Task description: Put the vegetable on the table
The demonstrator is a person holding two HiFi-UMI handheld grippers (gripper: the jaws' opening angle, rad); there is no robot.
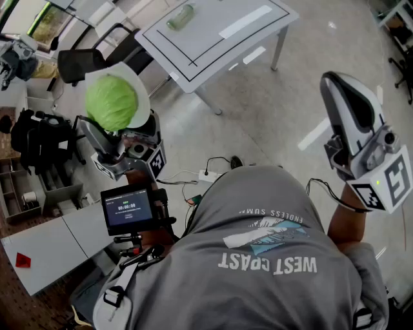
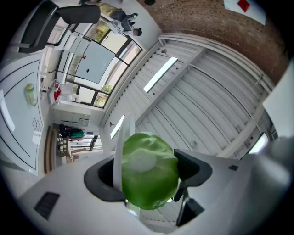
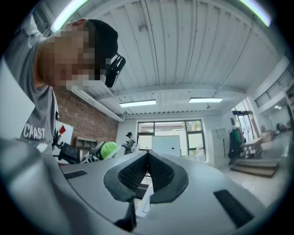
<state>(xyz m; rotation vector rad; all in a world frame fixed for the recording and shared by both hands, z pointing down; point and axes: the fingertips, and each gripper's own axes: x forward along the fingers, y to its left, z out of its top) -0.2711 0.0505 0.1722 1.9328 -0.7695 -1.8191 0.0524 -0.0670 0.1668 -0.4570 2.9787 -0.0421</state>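
A round green cabbage (image 1: 106, 100) sits between the jaws of my left gripper (image 1: 119, 113), which is shut on it and tilted upward at the left of the head view. In the left gripper view the cabbage (image 2: 149, 170) fills the gap between the dark pads (image 2: 195, 167). My right gripper (image 1: 339, 90) is raised at the right, shut and empty; its pads meet in the right gripper view (image 3: 148, 158), where the cabbage (image 3: 109, 149) shows small at the far left. The white table (image 1: 206, 48) with black lines stands ahead, beyond both grippers.
A green bottle (image 1: 181, 16) lies on the table's far side. A black office chair (image 1: 84, 61) stands left of the table. A small screen (image 1: 127, 207) hangs at my chest. A power strip with cables (image 1: 210, 174) lies on the floor. Shelving (image 1: 19, 193) is at the left.
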